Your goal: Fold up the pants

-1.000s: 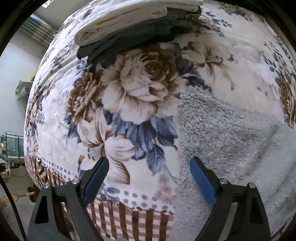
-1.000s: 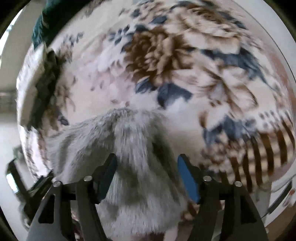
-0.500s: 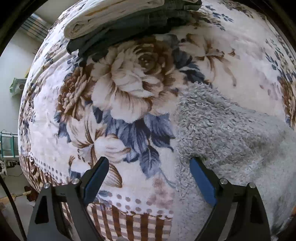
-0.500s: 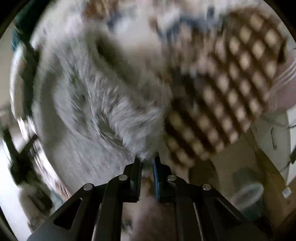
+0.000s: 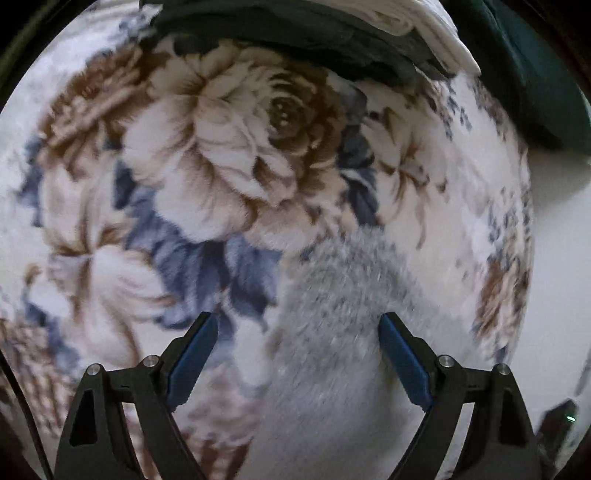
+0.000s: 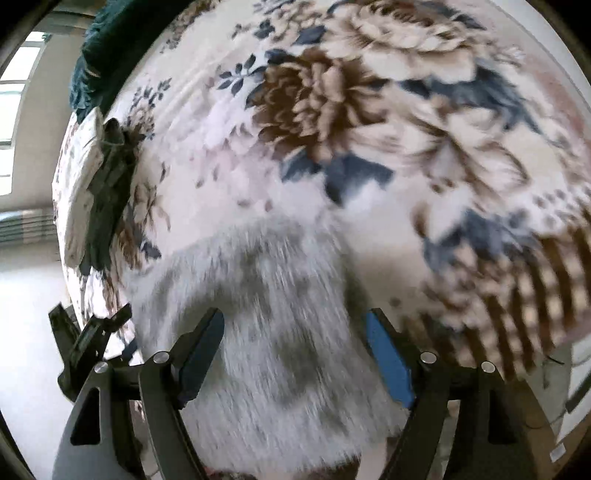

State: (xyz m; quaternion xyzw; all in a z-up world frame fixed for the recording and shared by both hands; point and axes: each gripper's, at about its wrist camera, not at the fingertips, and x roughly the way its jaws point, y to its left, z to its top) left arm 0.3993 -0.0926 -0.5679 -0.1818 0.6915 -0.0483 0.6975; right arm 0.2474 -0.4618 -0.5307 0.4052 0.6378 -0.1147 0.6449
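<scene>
Fluffy grey pants lie on a floral blanket. My left gripper is open and points steeply down; the pants' left edge falls between its blue pads, which touch nothing. In the right wrist view the same grey pants stretch up from the bottom of the frame over the blanket. The jaws of my right gripper are opening. The fleece lies between and below them, and the pads do not press on it.
A stack of folded clothes, dark with a white piece on top, sits at the far side of the blanket. In the right wrist view the stack of folded clothes is at the left. A dark teal cloth lies beyond it. The blanket's checkered border marks the bed's edge.
My right gripper was shut on the grey fleece half a second ago and has since opened, with the pants lying flat. My left gripper has turned and sunk toward the pants' edge.
</scene>
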